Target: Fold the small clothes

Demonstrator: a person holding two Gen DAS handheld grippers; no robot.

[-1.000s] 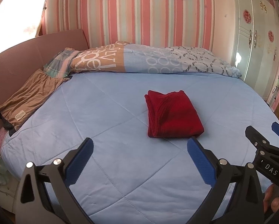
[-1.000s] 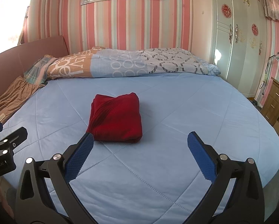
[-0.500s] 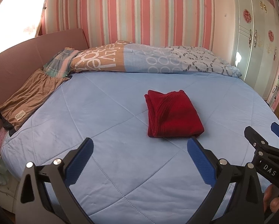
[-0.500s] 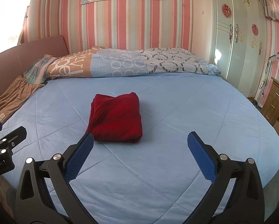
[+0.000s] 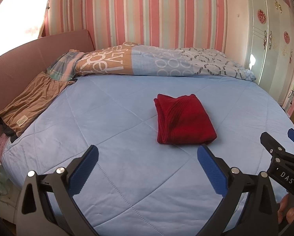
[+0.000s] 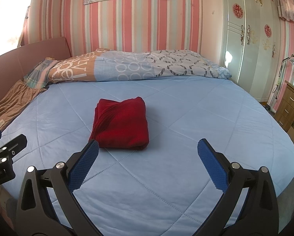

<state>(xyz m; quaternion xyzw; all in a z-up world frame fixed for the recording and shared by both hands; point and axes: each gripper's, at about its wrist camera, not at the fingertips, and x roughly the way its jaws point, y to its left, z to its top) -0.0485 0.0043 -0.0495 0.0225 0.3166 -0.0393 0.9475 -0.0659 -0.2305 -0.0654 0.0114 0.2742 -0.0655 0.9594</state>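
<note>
- The red garment lies folded into a compact rectangle near the middle of the blue quilted bed, well apart from every edge.
- Both claws are released and empty: left gripper, right gripper.
- The fold looks finished; a good next move is to lift both clear without snagging it.
- Only the right view shows the wooden drawers; the left shows the whole brown garment at the headboard edge.

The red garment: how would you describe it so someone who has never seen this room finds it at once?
Start at the bed with the light blue quilted cover. Near its middle, apart from everything else, lies the red garment, folded into a compact rectangle. It is the only red cloth there; the brown garment lies spread at the bed's edge by the headboard.
</note>
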